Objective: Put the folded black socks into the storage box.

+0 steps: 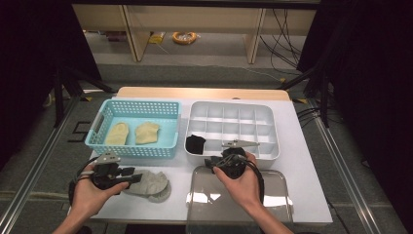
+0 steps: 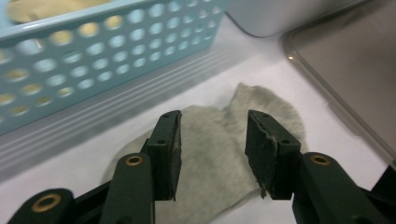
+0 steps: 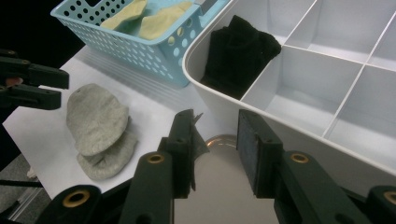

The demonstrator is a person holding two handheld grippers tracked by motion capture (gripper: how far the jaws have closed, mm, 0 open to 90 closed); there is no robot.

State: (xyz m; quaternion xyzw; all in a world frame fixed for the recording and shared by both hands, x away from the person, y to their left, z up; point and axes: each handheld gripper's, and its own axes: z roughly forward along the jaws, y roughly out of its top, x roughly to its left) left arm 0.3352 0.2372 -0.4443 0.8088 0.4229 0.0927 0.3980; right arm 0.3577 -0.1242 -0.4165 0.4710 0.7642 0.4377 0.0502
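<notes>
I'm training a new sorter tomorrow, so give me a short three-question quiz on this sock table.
1. True or false: the black sock lies in a corner compartment of the white divided tray.
2. What lies in the blue basket? A) two yellow socks B) two grey socks C) one black sock
3. What is under the open left gripper?

Key:
1. True: it fills the tray's near corner, on the side towards the basket.
2. A: the two yellow socks lie side by side.
3. The grey socks, stacked on the table beside the clear lid; the jaws stand apart over them.
</notes>
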